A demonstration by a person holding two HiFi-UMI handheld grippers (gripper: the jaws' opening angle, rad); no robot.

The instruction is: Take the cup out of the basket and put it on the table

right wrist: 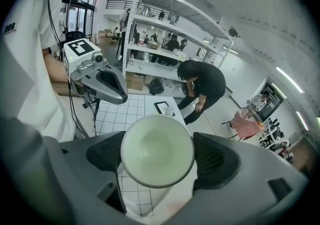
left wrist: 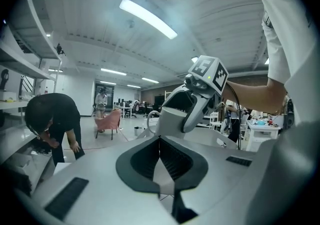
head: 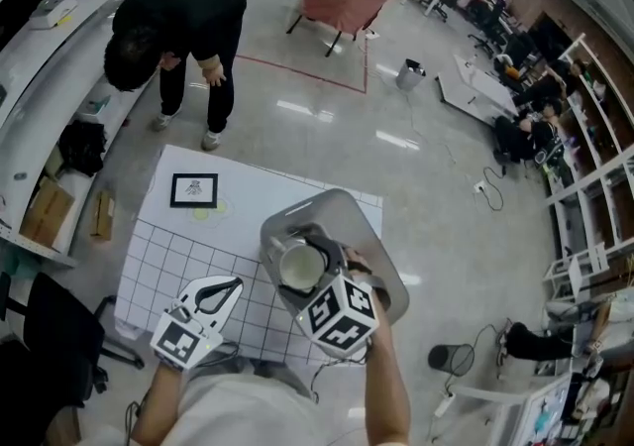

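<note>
Right gripper (right wrist: 159, 156) pinching white cup (right wrist: 157, 149) between pads, cup mouth facing camera. Cup over grey basket (head: 347, 216), toward its left side; whether it touches basket, cannot tell. Left gripper (head: 230, 287) left of basket, over gridded table (head: 163, 258), jaws pressed together, empty.

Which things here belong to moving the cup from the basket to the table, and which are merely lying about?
Part of the job:
- cup, gripped in the right claw
- grey basket
- table

Lying about:
- framed card
- pink chair
- left claw, shut and holding nothing
</note>
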